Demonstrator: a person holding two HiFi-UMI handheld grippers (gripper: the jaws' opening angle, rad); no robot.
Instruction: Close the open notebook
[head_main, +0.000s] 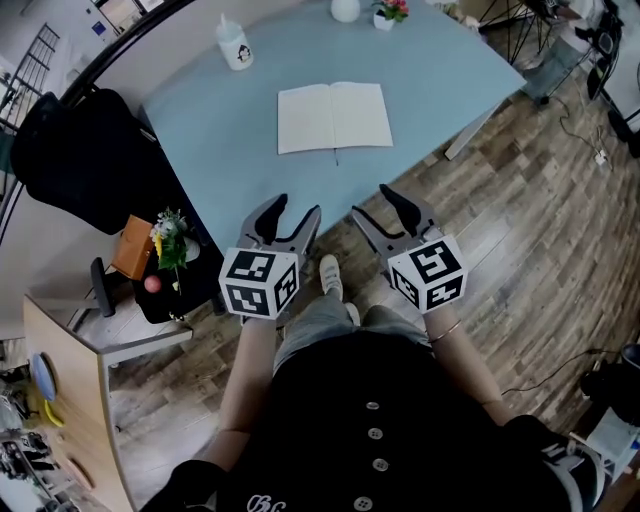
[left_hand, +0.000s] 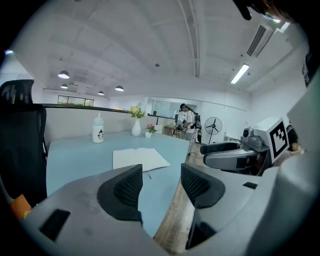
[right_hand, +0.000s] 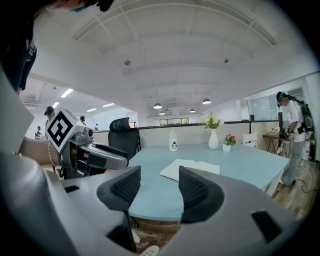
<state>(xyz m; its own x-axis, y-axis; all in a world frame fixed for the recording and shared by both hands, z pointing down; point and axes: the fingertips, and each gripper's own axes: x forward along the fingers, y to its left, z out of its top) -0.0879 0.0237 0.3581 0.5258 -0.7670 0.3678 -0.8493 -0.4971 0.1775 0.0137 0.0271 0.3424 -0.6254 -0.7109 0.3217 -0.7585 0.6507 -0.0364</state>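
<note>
The notebook (head_main: 334, 117) lies open and flat on the light blue table (head_main: 220, 130), its white pages facing up and a thin ribbon hanging off its near edge. It also shows as the notebook (left_hand: 139, 158) and the notebook (right_hand: 190, 168) in the gripper views. My left gripper (head_main: 295, 213) and right gripper (head_main: 375, 207) hover side by side at the table's near edge, short of the book. Both are open with nothing between their jaws.
A white bottle (head_main: 234, 43) stands at the table's far left, a white vase (head_main: 345, 9) and small flower pot (head_main: 388, 14) at the far edge. A black office chair (head_main: 70, 160) sits left. A person (right_hand: 292, 135) stands at the right beyond the table.
</note>
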